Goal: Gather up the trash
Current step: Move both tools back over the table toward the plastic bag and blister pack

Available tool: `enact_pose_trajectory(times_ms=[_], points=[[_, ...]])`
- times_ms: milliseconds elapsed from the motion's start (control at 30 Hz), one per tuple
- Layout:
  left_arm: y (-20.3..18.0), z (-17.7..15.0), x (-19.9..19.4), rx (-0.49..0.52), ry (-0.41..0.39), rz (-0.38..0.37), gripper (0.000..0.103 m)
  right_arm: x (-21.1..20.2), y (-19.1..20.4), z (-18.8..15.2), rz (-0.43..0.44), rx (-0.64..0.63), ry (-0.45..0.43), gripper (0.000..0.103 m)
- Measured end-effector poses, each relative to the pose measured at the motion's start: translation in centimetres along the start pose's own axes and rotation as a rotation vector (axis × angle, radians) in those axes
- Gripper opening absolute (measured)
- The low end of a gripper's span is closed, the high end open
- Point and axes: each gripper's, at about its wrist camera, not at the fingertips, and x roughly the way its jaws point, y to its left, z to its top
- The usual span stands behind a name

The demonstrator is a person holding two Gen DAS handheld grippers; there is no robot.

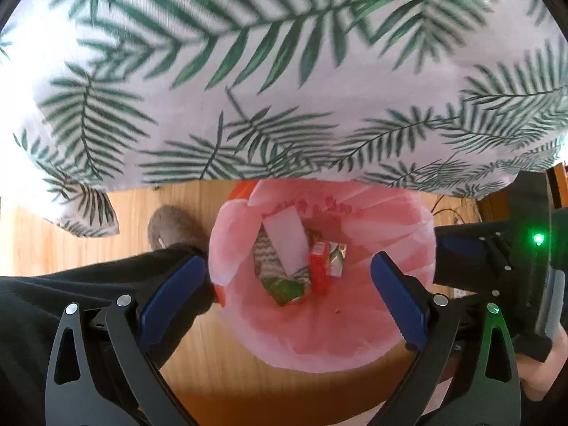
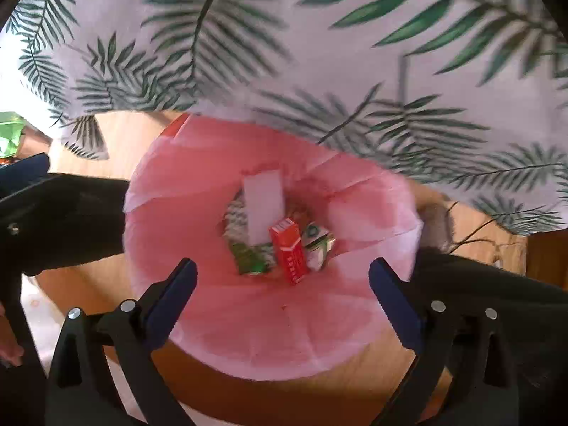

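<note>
1. A bin [image 2: 269,337] lined with a pink bag stands on the wooden floor [image 2: 117,135], partly under the edge of a leaf-print tablecloth [image 2: 319,53].
2. The trash lies at the bottom of the bin: a red box [image 2: 289,252], a white card [image 2: 264,206] leaning above it, a green wrapper [image 2: 248,261] to its left and a shiny packet [image 2: 317,245] to its right.
3. The right gripper [image 2: 282,280] points down over the bin mouth, its jaws spread wide with nothing between them.
4. The left gripper [image 1: 289,278] also hangs over the bin, jaws wide apart and empty.
5. A grey slipper [image 1: 174,225] and a dark trouser leg [image 1: 88,284] show just beside the bin.
</note>
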Motion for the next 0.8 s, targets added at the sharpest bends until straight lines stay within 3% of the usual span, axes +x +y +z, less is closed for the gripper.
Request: enact_pose_trajectory(times_ms=[100,167,267,500,600,700,800], points=[[-0.4,0.0,-1.4,0.021,-0.036,0.007,0.097,-1.5,-0.5,-0.2,-0.014,-0.001,-0.016,0.098],[-0.9,0.0,-2.6,0.037,-0.041,-0.018,0.097,-2.8,-0.7,-0.1,0.003,-0.024,0.017,0.098],[-1.3,0.0,-5.8,0.048,-0.054,-0.084,0.097,-6.3,-0.6,-0.2,0.001,-0.051,-0.029,0.098],[-4.3,-0.6,-17.9,0.213,-0.24,-0.097,0.097,-19.8,-0.1,-2.4,-0.025,-0.117,-0.299,0.098],[-5.5,0.5,-24.2,0.277,-0.345,-0.134,0.097,-26.0,-0.4,-2.8,-0.065,-0.129,-0.434,0.098],[-7.1,3.6,-29.5,0.334,-0.442,-0.158,0.097,-32.0,-1.2,-1.6,-0.103,-0.146,-0.546,0.098],[-9.0,9.1,-33.7,0.381,-0.527,-0.184,0.097,-36.7,-2.3,0.9,-0.126,-0.152,-0.64,0.098]])
